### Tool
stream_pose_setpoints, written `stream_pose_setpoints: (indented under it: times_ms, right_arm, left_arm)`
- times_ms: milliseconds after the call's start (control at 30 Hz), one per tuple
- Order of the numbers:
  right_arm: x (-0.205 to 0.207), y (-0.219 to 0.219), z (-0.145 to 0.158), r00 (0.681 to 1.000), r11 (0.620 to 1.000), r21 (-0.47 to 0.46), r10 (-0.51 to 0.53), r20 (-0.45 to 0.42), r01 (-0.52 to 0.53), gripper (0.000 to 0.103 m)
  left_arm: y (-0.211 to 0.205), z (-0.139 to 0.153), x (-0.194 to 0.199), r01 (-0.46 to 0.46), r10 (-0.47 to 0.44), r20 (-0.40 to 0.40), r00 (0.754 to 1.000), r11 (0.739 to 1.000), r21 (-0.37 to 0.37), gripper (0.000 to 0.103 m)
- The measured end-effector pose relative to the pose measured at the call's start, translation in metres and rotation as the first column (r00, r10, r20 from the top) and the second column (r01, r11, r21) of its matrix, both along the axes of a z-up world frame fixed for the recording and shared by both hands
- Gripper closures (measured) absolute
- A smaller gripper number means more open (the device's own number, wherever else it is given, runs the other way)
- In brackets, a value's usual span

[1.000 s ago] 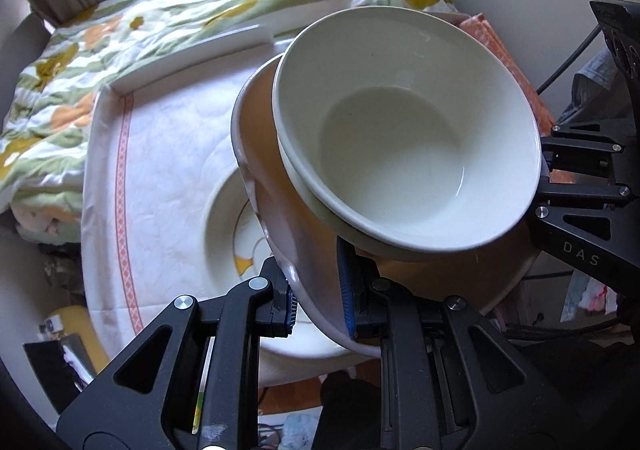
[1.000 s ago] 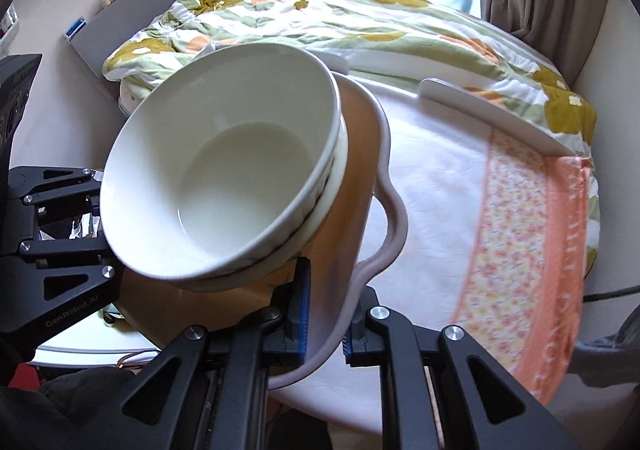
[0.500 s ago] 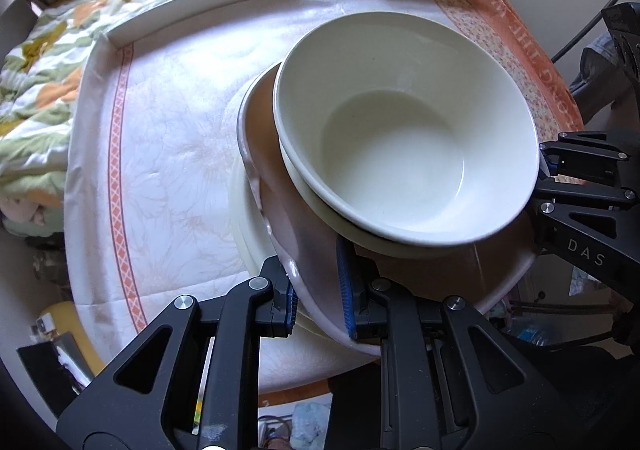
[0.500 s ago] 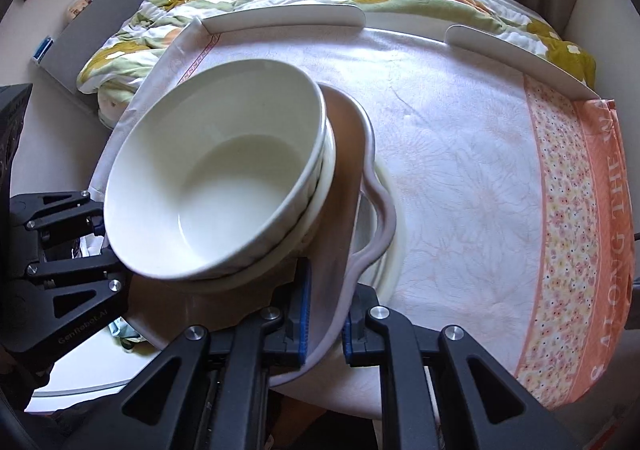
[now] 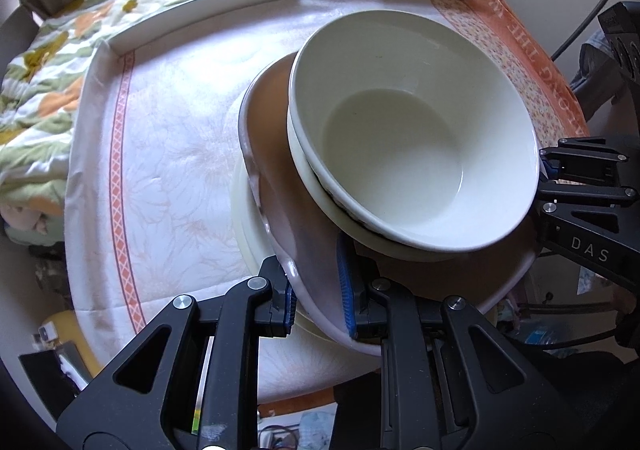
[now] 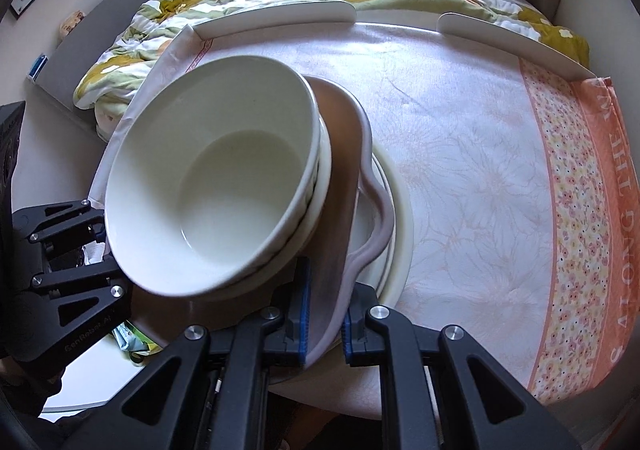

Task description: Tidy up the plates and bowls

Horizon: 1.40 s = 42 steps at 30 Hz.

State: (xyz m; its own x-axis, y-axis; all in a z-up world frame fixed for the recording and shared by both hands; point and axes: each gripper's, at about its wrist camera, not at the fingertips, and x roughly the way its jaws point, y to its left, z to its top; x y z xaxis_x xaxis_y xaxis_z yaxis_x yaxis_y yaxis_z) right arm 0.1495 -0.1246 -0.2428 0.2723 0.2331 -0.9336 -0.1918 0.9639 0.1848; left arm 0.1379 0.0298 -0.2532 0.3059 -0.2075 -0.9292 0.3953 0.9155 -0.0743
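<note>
You have the brown plate [image 5: 304, 217] pinched at two opposite points of its wavy rim: left gripper [image 5: 316, 302] on one side, right gripper [image 6: 324, 314] on the other. Both sets of jaws are closed down to the thickness of the rim, blue pads flat on either face.

Load: two nested white bowls [image 5: 416, 137] ride on the plate, off-centre toward its far edge. The plate sits over a cream plate [image 5: 244, 226] that lies on the cloth-covered desk [image 5: 168, 153]. Whether the two plates touch yet cannot be settled from these views; the gap looks very small.

Handling judgement:
- Glazed ceramic throughout: stiff, heavy as a stack, brittle on impact, slick against itself.
- The bowls are only resting, not gripped. Any tilt of the plate will likely slide them; keep both hands level with each other.
- A rim grip this narrow gives little resistance to twisting. Two-point hold is the right choice; do not let one side go before the plate is seated.
- The undulating rim means pad contact is uneven; hold at a flat stretch, not at a crest.
- Set down softly; ceramic on ceramic chips.
</note>
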Motion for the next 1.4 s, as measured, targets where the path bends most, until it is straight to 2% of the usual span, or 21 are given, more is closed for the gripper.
stream_pose_setpoints:
  times_ms: [233, 467, 667, 767, 867, 967, 1000, 1033, 1100, 1167, 1233, 1333, 1400]
  right_arm:
    - [0.0, -0.003, 0.004, 1.0, 1.0, 0.011, -0.01, -0.012, 0.01, 0.091]
    - [-0.002, -0.013, 0.021, 0.999, 0.999, -0.01, -0.038, -0.003, 0.038, 0.091]
    - [-0.02, -0.025, 0.043, 0.996, 0.996, 0.025, -0.083, 0.013, 0.083, 0.09]
    - [-0.038, -0.032, 0.07, 0.991, 0.994, 0.039, -0.105, 0.08, 0.102, 0.091]
    - [-0.052, -0.039, 0.099, 0.977, 0.99, 0.056, -0.139, 0.163, 0.132, 0.09]
    - [-0.065, -0.042, 0.13, 0.951, 0.985, 0.073, -0.17, 0.259, 0.156, 0.09]
    - [-0.07, -0.043, 0.143, 0.938, 0.984, 0.078, -0.176, 0.299, 0.16, 0.09]
    - [-0.073, -0.044, 0.154, 0.927, 0.984, 0.077, -0.178, 0.33, 0.161, 0.085]
    - [-0.08, -0.045, 0.178, 0.902, 0.986, 0.073, -0.168, 0.398, 0.151, 0.068]
    - [-0.085, -0.047, 0.196, 0.878, 0.987, 0.072, -0.159, 0.452, 0.141, 0.03]
    - [-0.092, -0.049, 0.216, 0.848, 0.987, 0.069, -0.158, 0.506, 0.142, 0.013]
    - [-0.104, -0.053, 0.238, 0.809, 0.986, 0.078, -0.168, 0.563, 0.15, 0.008]
    - [-0.109, -0.053, 0.244, 0.797, 0.985, 0.065, -0.17, 0.579, 0.162, 0.004]
  left_arm:
    - [0.002, 0.01, 0.0, -0.013, 0.013, -0.004, 1.0, 1.0, 0.018, 0.087]
    - [0.006, 0.027, -0.002, -0.014, 0.014, 0.016, 1.0, 0.998, 0.06, 0.087]
    - [0.019, 0.054, -0.015, -0.027, 0.026, 0.031, 0.999, 0.999, 0.027, 0.087]
    - [0.027, 0.078, -0.032, -0.03, 0.029, 0.083, 0.996, 1.0, 0.008, 0.087]
    - [0.034, 0.113, -0.049, -0.046, 0.05, 0.173, 0.984, 0.998, -0.032, 0.087]
    - [0.04, 0.154, -0.065, -0.073, 0.091, 0.293, 0.952, 0.995, -0.073, 0.087]
    - [0.041, 0.171, -0.073, -0.084, 0.11, 0.343, 0.933, 0.992, -0.09, 0.087]
    - [0.041, 0.182, -0.077, -0.094, 0.125, 0.375, 0.918, 0.99, -0.1, 0.087]
    - [0.041, 0.208, -0.086, -0.116, 0.161, 0.447, 0.88, 0.985, -0.127, 0.087]
    - [0.041, 0.224, -0.092, -0.139, 0.194, 0.488, 0.851, 0.979, -0.147, 0.087]
    - [0.04, 0.237, -0.097, -0.165, 0.23, 0.507, 0.83, 0.971, -0.171, 0.087]
    - [0.036, 0.249, -0.105, -0.176, 0.258, 0.526, 0.81, 0.963, -0.202, 0.085]
    - [0.033, 0.253, -0.111, -0.172, 0.271, 0.537, 0.799, 0.958, -0.228, 0.066]
